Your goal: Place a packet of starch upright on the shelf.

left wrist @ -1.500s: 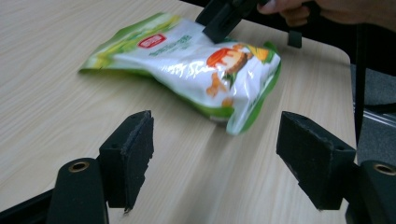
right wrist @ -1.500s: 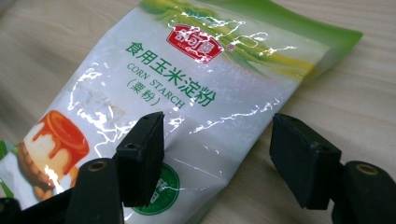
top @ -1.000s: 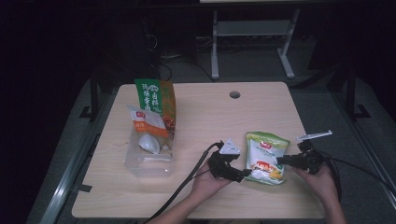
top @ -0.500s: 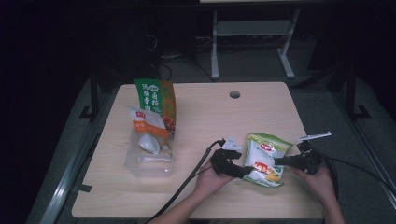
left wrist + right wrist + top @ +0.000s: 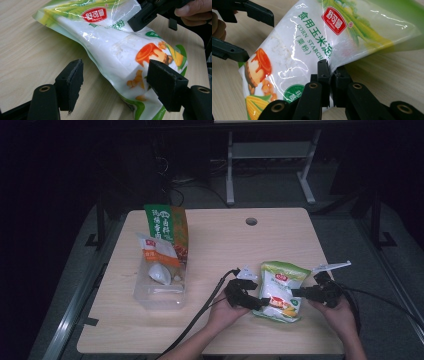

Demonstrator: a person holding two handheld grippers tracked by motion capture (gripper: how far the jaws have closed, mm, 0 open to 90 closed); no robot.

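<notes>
A corn starch bag (image 5: 281, 287) (image 5: 120, 47) (image 5: 294, 50), white and green with a red logo, lies flat near the table's front right. My right gripper (image 5: 296, 293) (image 5: 329, 75) comes in from the bag's right and is shut on its edge; its jaws have just been closing there. At the bag's lower left, my left gripper (image 5: 261, 302) (image 5: 117, 85) stands open. One of its pads (image 5: 71, 83) is over bare table and the other hangs above the bag's corner without pressing. In the right gripper view the left gripper's fingers (image 5: 252, 11) show at the top left.
A clear plastic bin (image 5: 159, 295) at the table's left holds a tall green and orange bag (image 5: 167, 226), a white and orange pouch (image 5: 157, 252) and a small white pouch (image 5: 160, 274). A cable hole (image 5: 251, 221) sits at the back. The left gripper's cable (image 5: 200, 315) runs to the front edge.
The right gripper's jaws have drawn together on the bag's right edge. Both hands have stayed about where they were beside the bag.
</notes>
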